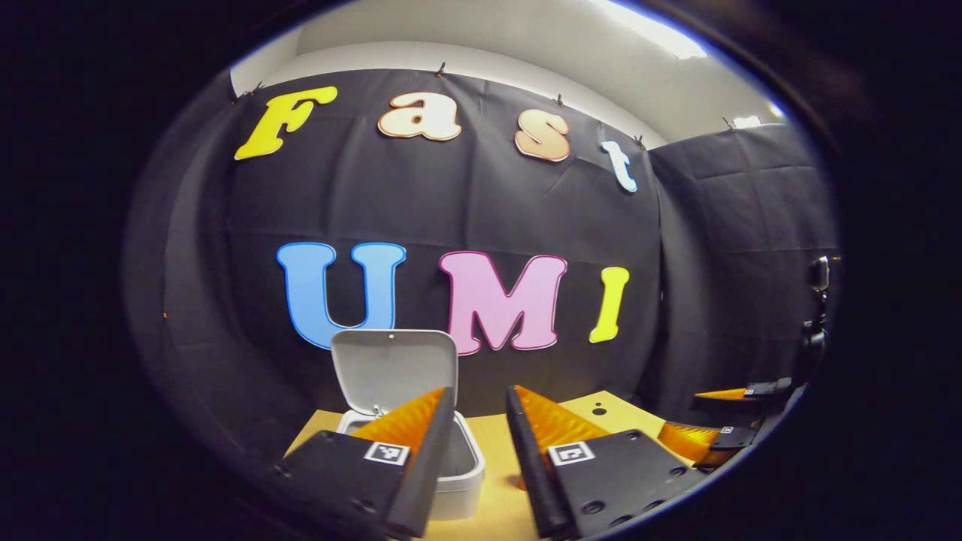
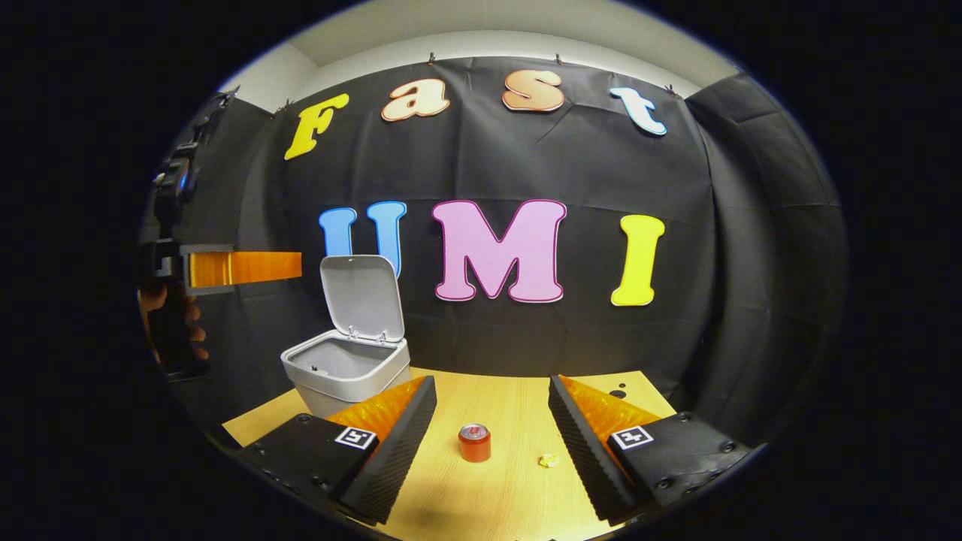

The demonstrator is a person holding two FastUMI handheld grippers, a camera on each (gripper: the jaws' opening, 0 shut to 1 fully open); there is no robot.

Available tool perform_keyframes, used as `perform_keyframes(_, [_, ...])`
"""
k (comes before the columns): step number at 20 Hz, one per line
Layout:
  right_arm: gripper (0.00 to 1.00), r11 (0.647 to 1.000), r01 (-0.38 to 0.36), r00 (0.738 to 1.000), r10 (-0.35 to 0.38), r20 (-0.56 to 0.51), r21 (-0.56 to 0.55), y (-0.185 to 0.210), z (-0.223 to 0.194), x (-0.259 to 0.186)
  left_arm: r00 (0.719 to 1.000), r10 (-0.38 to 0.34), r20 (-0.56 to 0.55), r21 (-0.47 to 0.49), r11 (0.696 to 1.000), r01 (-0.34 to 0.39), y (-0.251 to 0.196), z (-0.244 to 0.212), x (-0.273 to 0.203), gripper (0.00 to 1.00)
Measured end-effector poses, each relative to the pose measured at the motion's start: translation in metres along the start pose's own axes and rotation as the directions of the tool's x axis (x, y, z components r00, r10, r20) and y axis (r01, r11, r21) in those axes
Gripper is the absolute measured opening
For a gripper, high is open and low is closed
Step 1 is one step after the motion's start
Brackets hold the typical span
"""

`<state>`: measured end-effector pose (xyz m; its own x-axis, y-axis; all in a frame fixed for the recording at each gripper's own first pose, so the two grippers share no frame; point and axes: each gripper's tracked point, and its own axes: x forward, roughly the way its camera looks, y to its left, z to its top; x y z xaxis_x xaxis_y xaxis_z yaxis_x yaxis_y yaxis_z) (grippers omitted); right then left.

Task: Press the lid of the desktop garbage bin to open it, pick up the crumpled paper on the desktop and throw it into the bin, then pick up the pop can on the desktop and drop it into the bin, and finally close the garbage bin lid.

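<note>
Two items remain on the tabletop (image 2: pixel 496 391): the pop can (image 2: pixel 474 442), upright, and the crumpled paper (image 2: pixel 550 460), a small wad just to its right. Both lie ahead of the right gripper (image 2: pixel 492 424), between the lines of its fingers but not touching them. The bin (image 2: pixel 347 373) stands at the table's left rear with its lid (image 2: pixel 362 295) swung up; the opening step looks done.

Risks, as judged: the paper is small and light, so a descending finger could nudge it aside or tip the can beside it. The raised lid leans over the back of the opening; a high drop may strike it and bounce out. The bin seems light and could slide if bumped.

Right gripper jaws: spread wide, empty. Left gripper (image 1: pixel 481 436) jaws: also released, holding nothing, one finger overlapping the bin's rim in its own view. In the right gripper view it hovers high, left of the lid.
</note>
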<state>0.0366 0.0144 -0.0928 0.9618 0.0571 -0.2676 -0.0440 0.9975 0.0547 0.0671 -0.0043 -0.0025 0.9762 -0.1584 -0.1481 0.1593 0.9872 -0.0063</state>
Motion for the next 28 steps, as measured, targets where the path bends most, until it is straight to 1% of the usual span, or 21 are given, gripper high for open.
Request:
perform_keyframes(2, [0.97,1.0,0.008,1.0,-0.008,-0.014,-0.001,-0.003,-0.004,0.002,1.0,0.005,0.01,0.006,1.0,-0.005,-0.008,-0.003,-0.011,0.96])
perform_keyframes(5, [0.97,1.0,0.007,0.999,-0.007,-0.035,0.003,-0.005,-0.013,0.003,0.996,0.089,0.025,-0.012,0.996,-0.089,-0.007,-0.012,-0.018,0.96])
perform_keyframes(6, [0.96,1.0,0.008,0.999,-0.008,-0.04,-0.005,-0.006,-0.016,0.004,0.994,0.108,0.027,-0.025,0.994,-0.107,-0.007,-0.013,-0.018,0.96])
perform_keyframes(7, [0.97,1.0,0.015,0.998,-0.016,-0.053,-0.017,-0.009,-0.022,0.007,0.994,0.11,0.027,-0.038,0.993,-0.109,-0.01,-0.016,-0.021,0.96])
perform_keyframes(8, [0.96,0.998,0.04,0.996,-0.043,-0.083,-0.045,-0.017,-0.031,0.01,0.993,0.112,0.024,-0.052,0.992,-0.111,-0.011,-0.02,-0.023,0.96])
perform_keyframes(10, [0.96,0.994,0.045,0.987,-0.06,-0.152,-0.096,-0.025,-0.052,0.017,0.993,0.118,0.017,-0.092,0.989,-0.116,-0.012,-0.031,-0.032,0.96])
perform_keyframes(11, [0.97,0.993,0.046,0.982,-0.064,-0.178,-0.104,-0.03,-0.059,0.021,0.993,0.117,0.008,-0.115,0.987,-0.116,-0.012,-0.037,-0.033,0.97])
perform_keyframes(13, [0.97,0.997,0.013,0.968,-0.032,-0.25,-0.076,-0.031,-0.08,0.034,0.992,0.123,-0.034,-0.141,0.982,-0.127,-0.009,-0.055,-0.037,0.98])
perform_keyframes(15, [0.97,0.999,-0.001,0.943,-0.017,-0.333,-0.053,-0.038,-0.105,0.049,0.986,0.154,-0.069,-0.14,0.977,-0.163,0.0,-0.07,-0.04,0.98])
perform_keyframes(17, [0.97,1.0,-0.004,0.915,-0.005,-0.402,-0.023,-0.046,-0.127,0.065,0.981,0.162,-0.104,-0.12,0.977,-0.174,0.003,-0.088,-0.041,0.98])
perform_keyframes(19, [0.97,1.0,-0.013,0.884,0.014,-0.468,0.007,-0.054,-0.151,0.076,0.973,0.187,-0.138,-0.051,0.979,-0.196,0.011,-0.1,-0.046,0.98])
perform_keyframes(20, [0.98,1.0,-0.018,0.874,0.019,-0.486,0.007,-0.059,-0.162,0.083,0.97,0.196,-0.147,-0.014,0.98,-0.2,0.012,-0.103,-0.048,0.98])
perform_keyframes(22, [0.97,1.0,-0.024,0.846,0.016,-0.533,-0.008,-0.072,-0.185,0.099,0.965,0.207,-0.162,0.02,0.978,-0.206,0.009,-0.11,-0.052,0.98])
perform_keyframes(26, [0.97,0.999,-0.038,0.779,0.02,-0.627,-0.015,-0.093,-0.235,0.128,0.949,0.224,-0.221,0.015,0.974,-0.227,-0.003,-0.127,-0.052,0.98])
perform_keyframes(27, [0.97,0.999,-0.052,0.753,0.035,-0.657,-0.006,-0.094,-0.249,0.133,0.945,0.23,-0.232,0.014,0.972,-0.233,-0.006,-0.129,-0.052,0.98])
perform_keyframes(28, [0.98,0.999,-0.051,0.726,0.034,-0.687,-0.004,-0.098,-0.263,0.14,0.941,0.235,-0.245,0.015,0.971,-0.239,-0.009,-0.132,-0.05,0.98])
